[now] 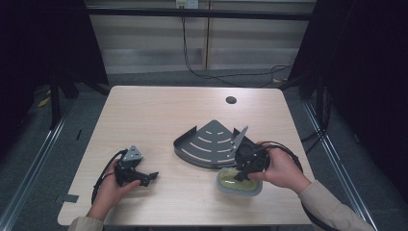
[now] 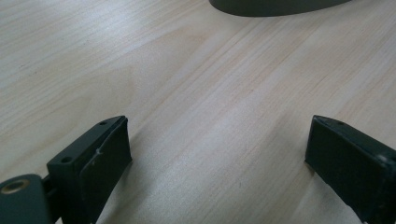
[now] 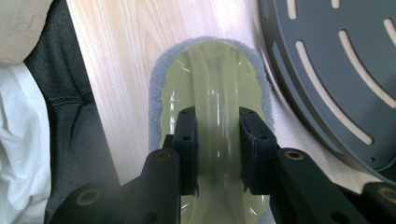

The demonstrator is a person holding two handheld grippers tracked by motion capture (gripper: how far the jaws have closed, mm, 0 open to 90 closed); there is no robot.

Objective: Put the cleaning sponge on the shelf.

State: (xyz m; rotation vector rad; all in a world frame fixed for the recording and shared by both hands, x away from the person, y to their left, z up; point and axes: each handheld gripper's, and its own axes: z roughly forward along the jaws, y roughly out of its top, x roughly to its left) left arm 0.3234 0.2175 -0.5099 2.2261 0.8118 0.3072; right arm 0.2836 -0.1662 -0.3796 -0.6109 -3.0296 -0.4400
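My right gripper point(image 1: 239, 176) is clamped on the arched handle of the yellow-green scrubber point(image 1: 239, 183); in the right gripper view its fingers point(image 3: 187, 154) press on both sides of that glossy handle point(image 3: 217, 116), with the grey scouring pad point(image 3: 156, 93) showing as a fuzzy border round it. The scrubber sits near the table's point(image 1: 159, 115) front edge, toward its right corner, just beside the dark fan-shaped slotted rack point(image 1: 207, 142), which lies nearer the middle of the table. I cannot tell whether the pad touches the wood or hangs just above it. My left gripper point(image 1: 151, 176) rests near the front left of the table, well apart from the scrubber, its fingers point(image 2: 100, 154) spread wide over bare wood with nothing between them.
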